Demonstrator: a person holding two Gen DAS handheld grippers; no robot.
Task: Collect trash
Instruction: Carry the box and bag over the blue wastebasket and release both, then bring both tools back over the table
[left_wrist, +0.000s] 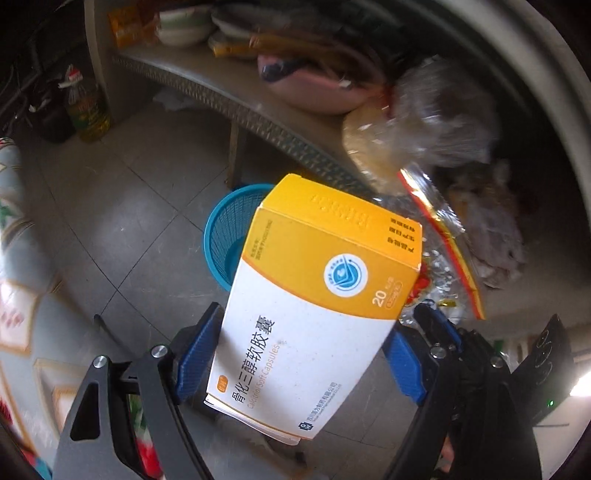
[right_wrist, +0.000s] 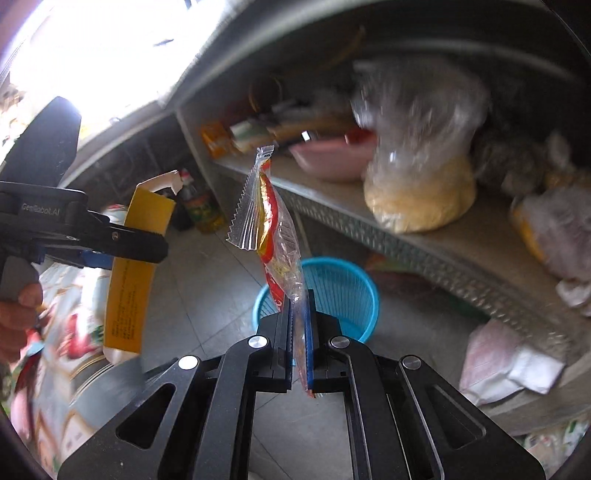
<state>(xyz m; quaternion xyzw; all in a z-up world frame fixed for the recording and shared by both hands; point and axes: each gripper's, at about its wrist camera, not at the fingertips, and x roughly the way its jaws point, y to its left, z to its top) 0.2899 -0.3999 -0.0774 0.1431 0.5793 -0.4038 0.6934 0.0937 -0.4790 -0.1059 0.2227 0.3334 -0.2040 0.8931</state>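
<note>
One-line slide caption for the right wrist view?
Right gripper pinches a clear snack wrapper above the blue basket.

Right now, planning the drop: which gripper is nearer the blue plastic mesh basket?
Right, probably: the right gripper sits just before the basket; the left gripper hangs beside it.

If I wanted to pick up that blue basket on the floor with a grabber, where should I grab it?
Probably the top rim. The blue basket stands upright on the floor with its mouth open upward, so come from above and put one finger inside and one outside the thin mesh wall. The round body looks too wide to squeeze from the sides. Both grippers are full right now.
</note>
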